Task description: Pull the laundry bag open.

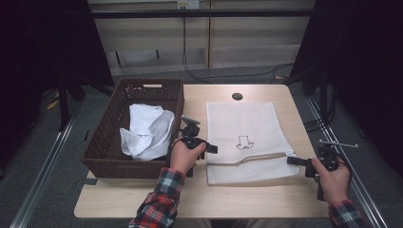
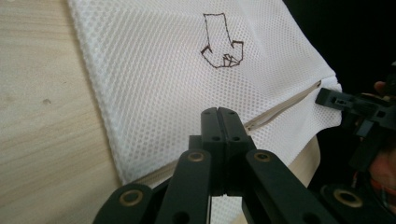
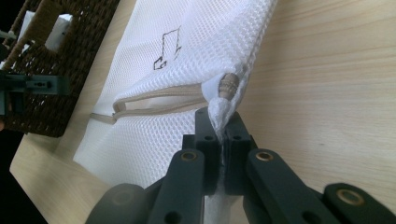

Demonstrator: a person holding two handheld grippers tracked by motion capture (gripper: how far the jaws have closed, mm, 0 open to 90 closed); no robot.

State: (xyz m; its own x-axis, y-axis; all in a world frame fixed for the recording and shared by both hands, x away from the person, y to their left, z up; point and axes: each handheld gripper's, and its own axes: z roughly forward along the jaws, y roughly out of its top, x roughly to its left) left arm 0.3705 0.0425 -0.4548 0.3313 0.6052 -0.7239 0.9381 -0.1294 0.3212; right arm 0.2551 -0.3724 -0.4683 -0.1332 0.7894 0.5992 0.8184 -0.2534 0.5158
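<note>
Pinning the mesh laundry bag point(image 1: 247, 137) corner by its zipper, right gripper point(image 3: 219, 122) fingers clench fabric; left gripper point(image 2: 219, 116) fingers, clenched empty, must next catch the zipper pull.

To the left of the left gripper point(image 1: 212, 148) the tall wall of the wicker basket point(image 1: 108, 142) stands close by, blocking any level move that way. Between the left gripper and the right gripper point(image 1: 291, 160) lies the flat mesh bag point(image 1: 247, 123), low enough to pass over. Beyond the right gripper the table point(image 1: 290, 102) ends just outside it. Nearer the person, bare wood runs along the front edge, open for either hand.
</note>
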